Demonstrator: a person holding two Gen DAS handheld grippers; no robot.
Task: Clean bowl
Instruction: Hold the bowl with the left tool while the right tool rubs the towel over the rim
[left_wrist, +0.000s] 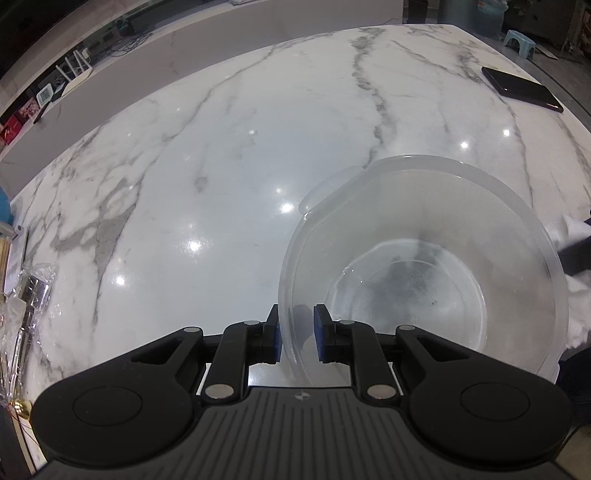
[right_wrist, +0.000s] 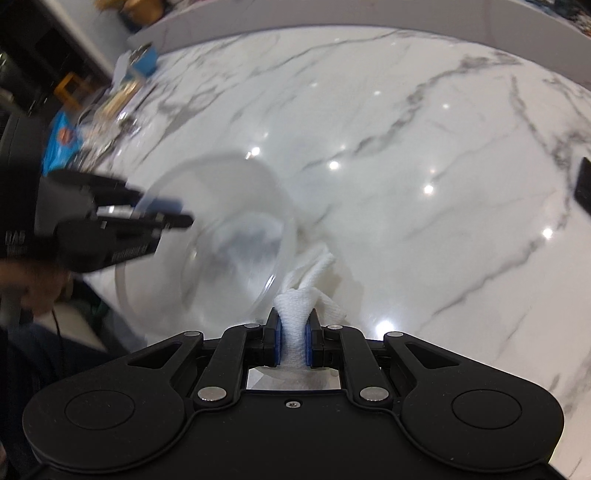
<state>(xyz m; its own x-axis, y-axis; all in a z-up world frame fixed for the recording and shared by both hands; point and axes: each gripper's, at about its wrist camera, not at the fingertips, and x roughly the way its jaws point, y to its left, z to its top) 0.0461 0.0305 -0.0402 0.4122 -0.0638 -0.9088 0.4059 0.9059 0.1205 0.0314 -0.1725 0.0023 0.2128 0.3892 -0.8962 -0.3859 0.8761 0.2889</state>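
Observation:
A clear plastic bowl (left_wrist: 421, 269) is tilted over the white marble table (left_wrist: 221, 166). My left gripper (left_wrist: 297, 332) is shut on the bowl's near rim, one pad outside and one inside the wall. In the right wrist view the bowl (right_wrist: 207, 236) is at the left, blurred, with the left gripper (right_wrist: 162, 216) holding its rim. My right gripper (right_wrist: 293, 339) is shut on a white cloth (right_wrist: 306, 291), just right of the bowl's rim. The cloth (left_wrist: 576, 229) and a dark finger of the right gripper show at the right edge of the left wrist view.
A black flat device (left_wrist: 522, 88) lies at the table's far right. Plastic-wrapped metal items (left_wrist: 26, 306) lie at the left edge. A blue packet (right_wrist: 61, 140) and clutter sit at the far left in the right wrist view. The table's near edge runs under the bowl.

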